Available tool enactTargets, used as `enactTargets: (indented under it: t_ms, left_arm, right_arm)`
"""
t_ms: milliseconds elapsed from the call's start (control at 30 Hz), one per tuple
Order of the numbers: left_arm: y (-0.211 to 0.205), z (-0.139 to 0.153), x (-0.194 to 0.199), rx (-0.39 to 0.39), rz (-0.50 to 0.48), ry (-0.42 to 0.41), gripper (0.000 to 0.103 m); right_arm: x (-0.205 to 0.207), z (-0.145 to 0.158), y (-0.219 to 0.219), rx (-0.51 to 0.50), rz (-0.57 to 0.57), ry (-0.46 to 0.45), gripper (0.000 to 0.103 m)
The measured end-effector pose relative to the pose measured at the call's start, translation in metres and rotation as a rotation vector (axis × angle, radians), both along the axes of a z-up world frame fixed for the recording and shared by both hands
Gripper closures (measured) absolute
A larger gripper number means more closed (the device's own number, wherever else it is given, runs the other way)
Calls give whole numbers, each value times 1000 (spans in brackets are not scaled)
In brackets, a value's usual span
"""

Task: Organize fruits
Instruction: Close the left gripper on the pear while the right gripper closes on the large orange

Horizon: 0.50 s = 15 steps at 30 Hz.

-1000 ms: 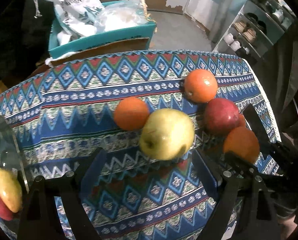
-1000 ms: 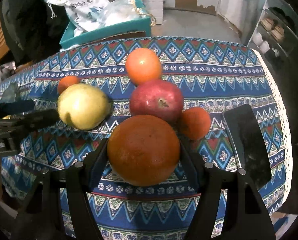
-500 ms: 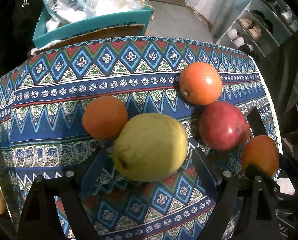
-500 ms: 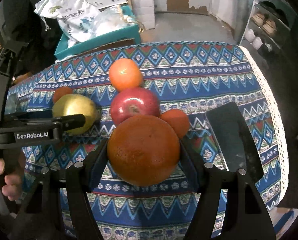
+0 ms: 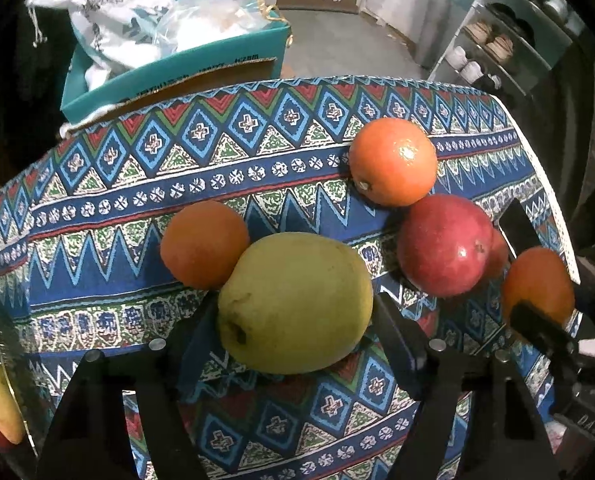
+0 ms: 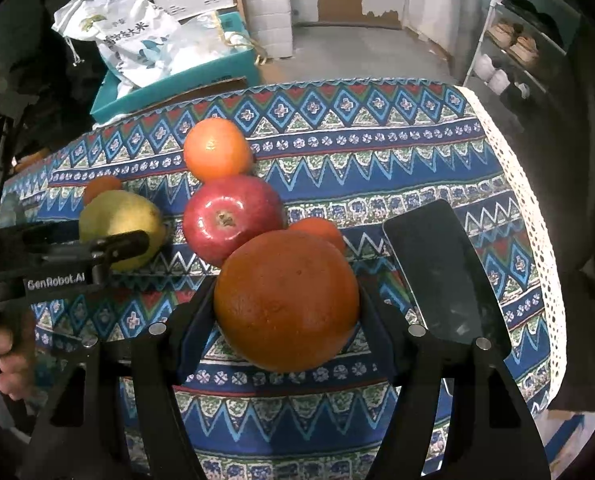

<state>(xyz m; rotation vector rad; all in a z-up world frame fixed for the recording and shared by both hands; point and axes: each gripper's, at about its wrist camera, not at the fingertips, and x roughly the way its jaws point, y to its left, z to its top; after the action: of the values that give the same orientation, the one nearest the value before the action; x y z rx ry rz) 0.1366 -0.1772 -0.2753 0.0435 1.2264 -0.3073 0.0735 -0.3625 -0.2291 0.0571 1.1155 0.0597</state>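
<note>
Fruit here is round, firm, smooth: left gripper [image 5: 295,316] has just been closing onto the yellow pear [image 5: 295,302] at its widest girth mid-table, right gripper [image 6: 285,312] clasps the big orange [image 6: 286,300] likewise.

The cloth [image 6: 377,168] on the bench is banded in blue, with red, green and white zigzags, diamonds and small crosses, and a cream lace edge on the right. On it are a yellow-green pear [image 5: 295,302], a deep red apple [image 6: 233,218], oranges [image 5: 393,160] from bright to dark orange, the darkest one [image 6: 285,300] nearest, and a glossy black phone [image 6: 441,268]. The fingers [image 6: 195,324] are black with dark blue pads, and beyond the far edge is a teal box [image 6: 169,84] holding a white bag [image 6: 133,44] with blue print.
</note>
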Motion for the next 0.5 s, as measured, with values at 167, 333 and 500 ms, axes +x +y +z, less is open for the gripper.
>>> enactTargets:
  t_ms: [167, 333, 500]
  left_arm:
    - [-2, 6, -11, 10, -35, -25, 27]
    - [-1, 15, -22, 32, -58, -58, 30]
    - [2, 18, -26, 27, -65, -55, 31]
  right_arm:
    - [0, 4, 1, -8, 3, -14, 35]
    - [0, 9, 3, -12, 6, -27, 35]
    - [0, 14, 4, -14, 10, -38, 35]
